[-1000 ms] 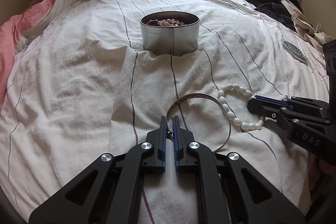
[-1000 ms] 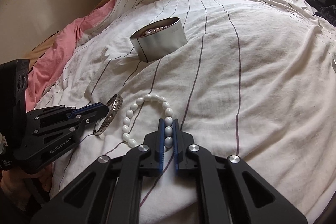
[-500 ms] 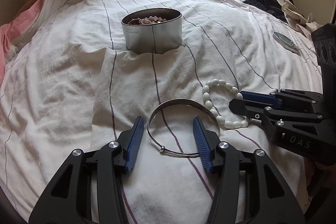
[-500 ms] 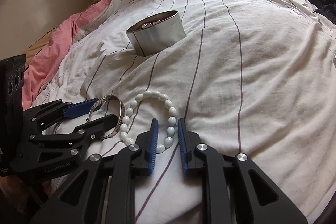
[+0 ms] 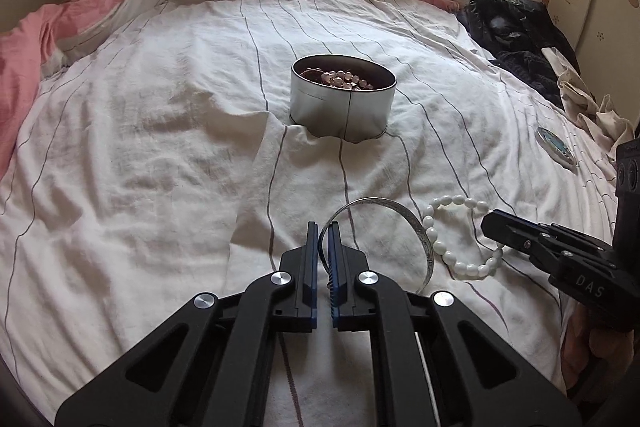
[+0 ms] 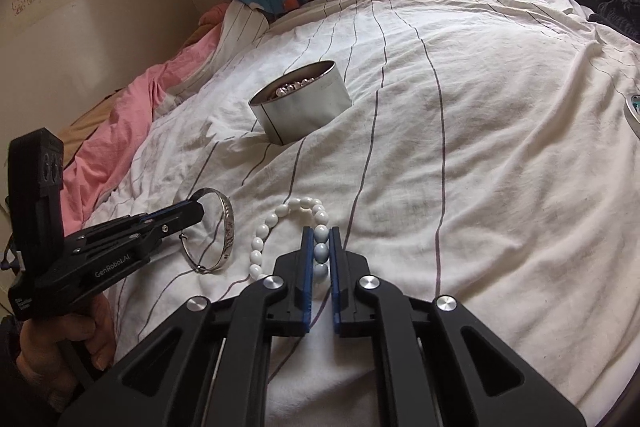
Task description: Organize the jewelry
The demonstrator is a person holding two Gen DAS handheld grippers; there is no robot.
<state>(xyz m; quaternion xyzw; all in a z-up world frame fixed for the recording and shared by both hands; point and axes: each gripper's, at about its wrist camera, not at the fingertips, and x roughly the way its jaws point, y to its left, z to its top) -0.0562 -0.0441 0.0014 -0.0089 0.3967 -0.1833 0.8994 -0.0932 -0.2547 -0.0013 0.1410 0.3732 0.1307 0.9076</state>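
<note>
On the striped white bedsheet (image 5: 160, 147) your left gripper (image 5: 323, 227) pinches the thin silver metal bangle (image 5: 416, 227), right gripper (image 6: 321, 233) clamps the white oval-bead bracelet (image 6: 264, 227) — edge grips, a fast lift could slip either.

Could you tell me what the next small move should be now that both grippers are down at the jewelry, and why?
Probably lift both pieces off the sheet and carry them toward the tin. The left gripper is shut on the silver bangle, the right gripper on the white bead bracelet, and the open tin already holds beads.

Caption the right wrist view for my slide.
Right claw shut on white oval-bead bracelet; left claw pinches engraved silver bangle; round metal tin waits behind.
</note>
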